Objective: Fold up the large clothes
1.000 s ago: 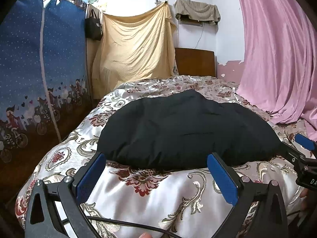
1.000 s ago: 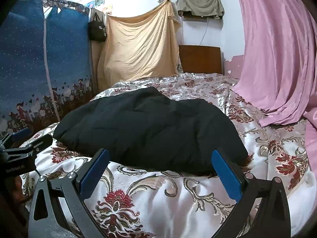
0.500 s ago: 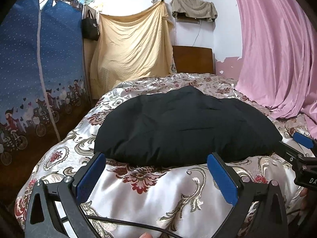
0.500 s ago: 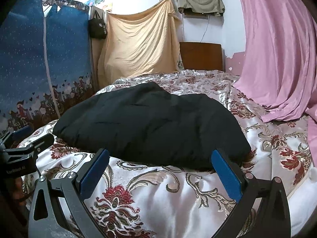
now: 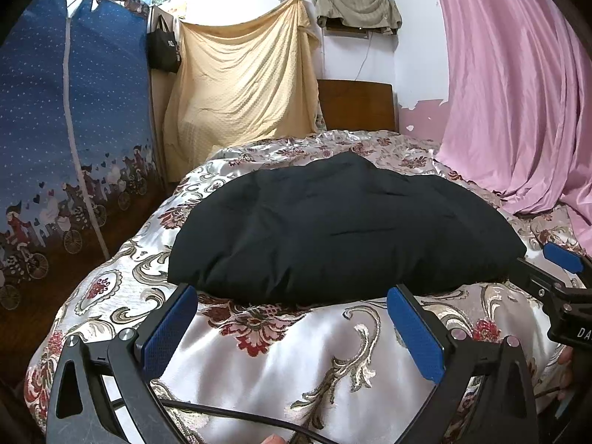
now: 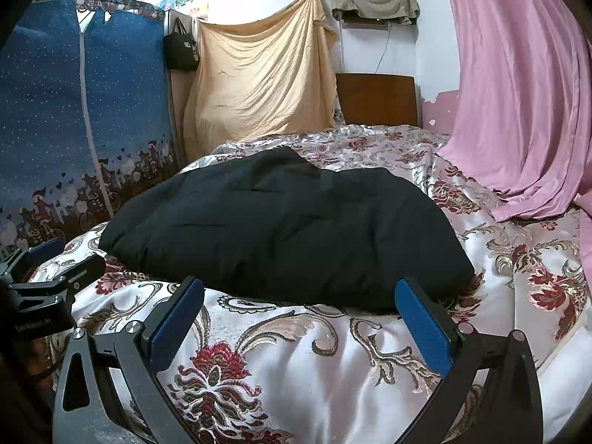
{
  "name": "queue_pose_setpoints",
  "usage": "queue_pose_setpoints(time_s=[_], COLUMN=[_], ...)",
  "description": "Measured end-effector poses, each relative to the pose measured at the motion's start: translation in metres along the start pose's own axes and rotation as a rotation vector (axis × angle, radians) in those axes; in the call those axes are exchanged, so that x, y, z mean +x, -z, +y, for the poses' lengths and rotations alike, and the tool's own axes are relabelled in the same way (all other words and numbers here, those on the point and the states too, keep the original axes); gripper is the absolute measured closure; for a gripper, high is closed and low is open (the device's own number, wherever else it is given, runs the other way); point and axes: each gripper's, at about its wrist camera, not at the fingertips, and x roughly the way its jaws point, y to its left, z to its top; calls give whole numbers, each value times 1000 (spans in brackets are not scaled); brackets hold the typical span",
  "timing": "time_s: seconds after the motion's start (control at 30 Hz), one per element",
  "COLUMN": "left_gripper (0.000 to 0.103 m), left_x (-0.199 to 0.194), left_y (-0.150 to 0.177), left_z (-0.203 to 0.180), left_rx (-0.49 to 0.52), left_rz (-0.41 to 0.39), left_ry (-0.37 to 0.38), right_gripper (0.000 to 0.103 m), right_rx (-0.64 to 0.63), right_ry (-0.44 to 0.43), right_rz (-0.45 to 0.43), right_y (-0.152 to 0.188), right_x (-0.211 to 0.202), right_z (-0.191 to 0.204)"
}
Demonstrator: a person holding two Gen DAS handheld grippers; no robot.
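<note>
A large black padded garment lies folded in a thick bundle across the bed; it also shows in the right wrist view. My left gripper is open and empty, just short of the garment's near edge, not touching it. My right gripper is open and empty, also just short of the near edge. The right gripper shows at the right edge of the left wrist view. The left gripper shows at the left edge of the right wrist view.
The bed has a shiny floral bedspread. A blue fabric wardrobe stands along the left. A pink curtain hangs on the right and drapes onto the bed. A yellow sheet and wooden headboard are at the back.
Both grippers have pulled back and lowered slightly, so the garment sits a little higher in each view. Both stay open and empty. The garment has not moved.
</note>
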Motion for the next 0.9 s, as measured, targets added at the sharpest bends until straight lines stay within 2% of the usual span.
queue_pose_setpoints(time_s=[0.9], left_gripper=[0], left_x=[0], left_y=[1], left_z=[-1], left_rx=[3], left_rz=[0], left_ry=[0], right_gripper=[1], right_rx=[2], right_ry=[-2], right_rz=[3], right_y=[4], right_x=[2], right_z=[0])
